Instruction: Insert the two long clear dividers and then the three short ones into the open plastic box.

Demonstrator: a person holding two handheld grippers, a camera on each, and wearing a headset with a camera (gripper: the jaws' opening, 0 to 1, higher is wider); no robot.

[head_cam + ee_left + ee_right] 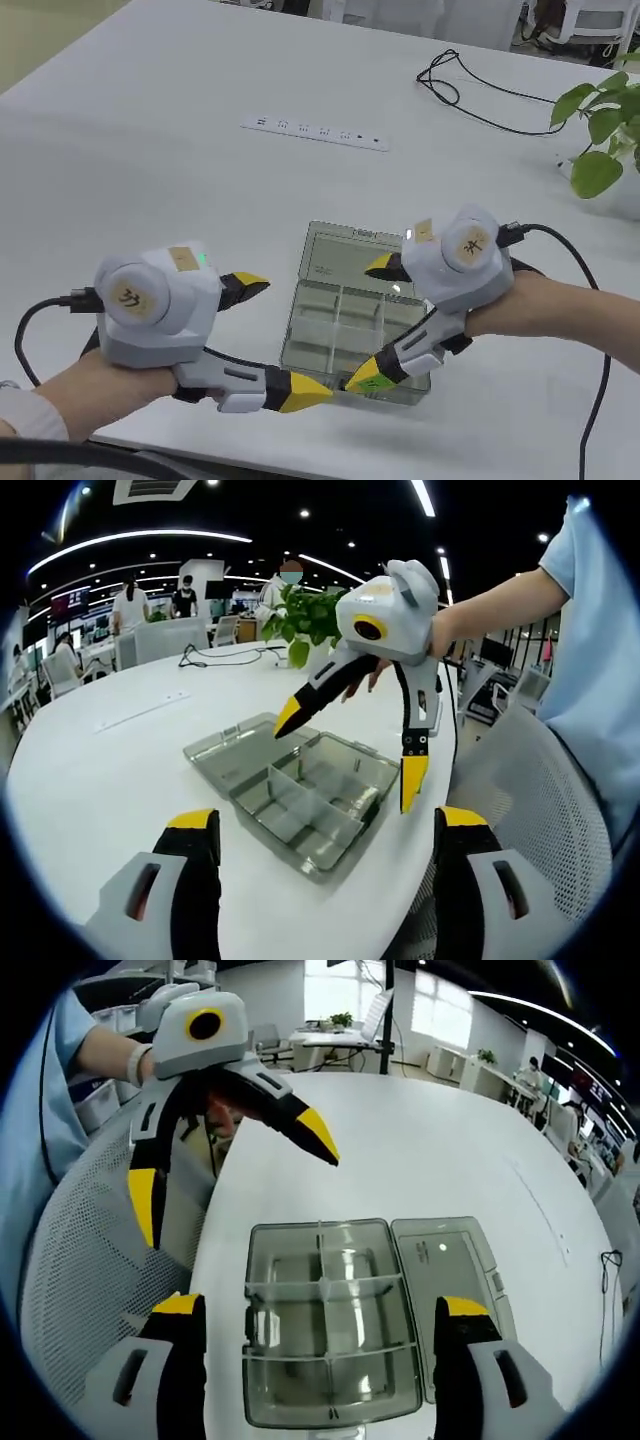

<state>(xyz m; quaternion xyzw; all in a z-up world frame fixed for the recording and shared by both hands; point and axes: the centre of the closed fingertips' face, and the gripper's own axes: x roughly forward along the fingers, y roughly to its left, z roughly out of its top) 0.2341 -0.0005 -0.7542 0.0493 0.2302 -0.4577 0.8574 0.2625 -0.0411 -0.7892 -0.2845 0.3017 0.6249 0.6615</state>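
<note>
The open plastic box (318, 335) is seen on the table (150, 150) between the two tools, clear dividers (322, 1285) already crossed inside it; the right gripper (369, 324) is held directly above it, the left gripper (293, 337) just off its left edge. Both pairs of jaws are spread wide and nothing is held

Round tan sticker (131, 297) on left claw (293, 338) body: handwritten mark, possibly "33", unsure. Second sticker (472, 242), right claw (362, 325): one scrawled character, illegible. Power strip (315, 132) markings too small.
</note>
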